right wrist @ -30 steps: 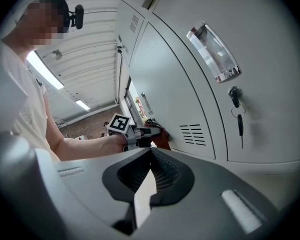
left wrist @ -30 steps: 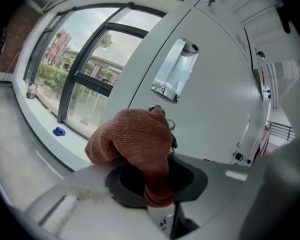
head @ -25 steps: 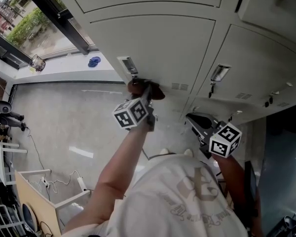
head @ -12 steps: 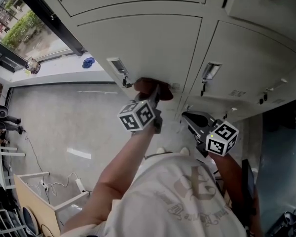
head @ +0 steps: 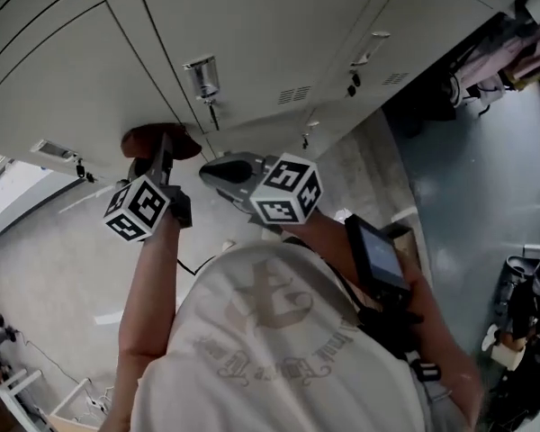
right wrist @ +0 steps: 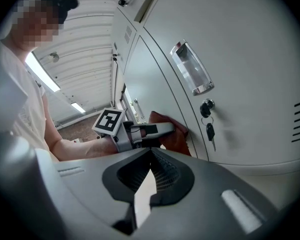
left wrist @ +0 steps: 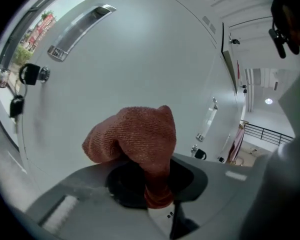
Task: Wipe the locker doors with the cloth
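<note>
No legible text anywhere.

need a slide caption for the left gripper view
Left gripper shut on a reddish-brown cloth, holding it against a pale grey locker door.

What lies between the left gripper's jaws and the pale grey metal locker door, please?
The reddish-brown knitted cloth, clamped in the left gripper and bunched against the pale grey metal locker door; the left gripper view shows it.
</note>
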